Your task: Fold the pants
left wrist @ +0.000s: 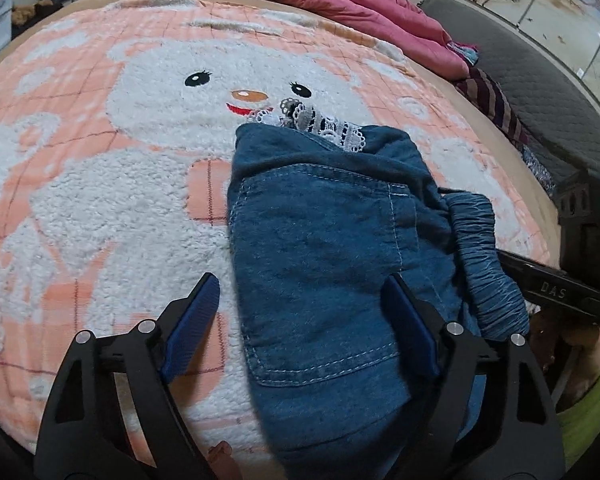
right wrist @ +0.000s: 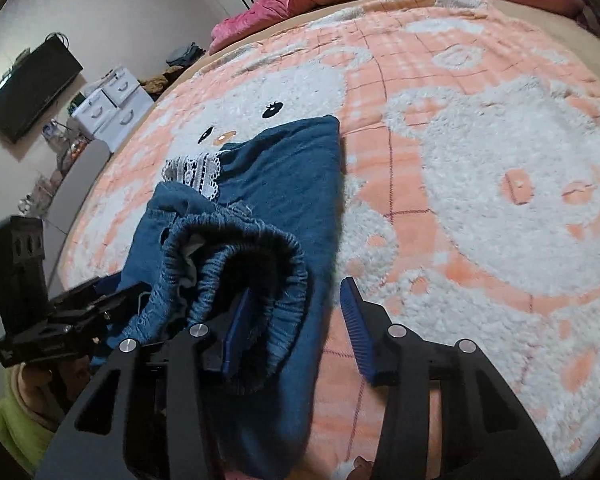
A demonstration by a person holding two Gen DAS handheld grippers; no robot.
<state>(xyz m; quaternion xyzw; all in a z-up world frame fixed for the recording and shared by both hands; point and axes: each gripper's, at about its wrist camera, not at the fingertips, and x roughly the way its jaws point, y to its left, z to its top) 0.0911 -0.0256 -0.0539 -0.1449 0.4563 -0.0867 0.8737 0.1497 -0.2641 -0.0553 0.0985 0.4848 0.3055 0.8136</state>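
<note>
Denim pants (left wrist: 320, 248) between both tongs, seemingly.

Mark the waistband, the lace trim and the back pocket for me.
waistband (right wrist: 236, 248): right wrist view, gathered elastic rim.
lace trim (left wrist: 332, 126): left wrist view, white lace edge.
back pocket (left wrist: 320, 280): left wrist view, pocket's middle.
</note>
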